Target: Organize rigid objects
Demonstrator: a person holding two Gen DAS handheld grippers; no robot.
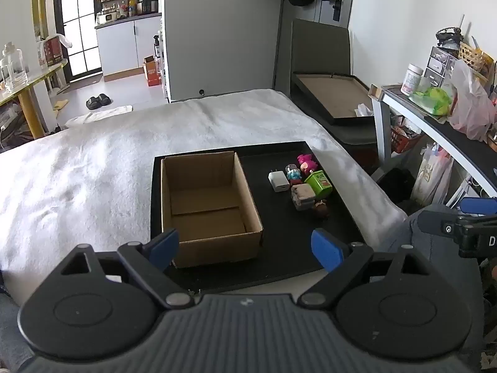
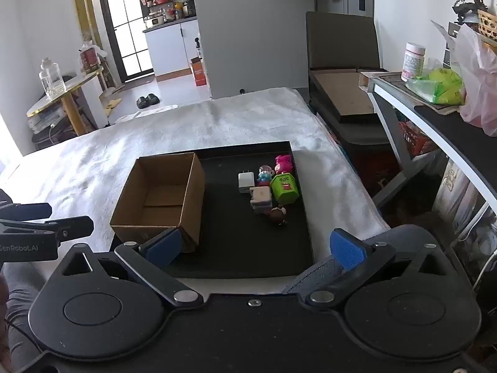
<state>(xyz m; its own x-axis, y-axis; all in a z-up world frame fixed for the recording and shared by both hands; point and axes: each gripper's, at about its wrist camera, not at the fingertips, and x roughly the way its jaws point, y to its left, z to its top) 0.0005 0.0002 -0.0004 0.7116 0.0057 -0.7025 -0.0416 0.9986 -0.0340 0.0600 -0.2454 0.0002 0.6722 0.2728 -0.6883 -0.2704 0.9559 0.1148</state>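
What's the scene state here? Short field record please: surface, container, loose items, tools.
surface: black tray on a white blanket
container: cardboard box, open top, nothing visible inside, left part of tray
loose items: white charger, green cube box, pink toy, grey-white block, small blue-red figure, brown figure, clustered right of the box
left tool: open, holding nothing
right tool: open, holding nothing
progress: no item in the box yet
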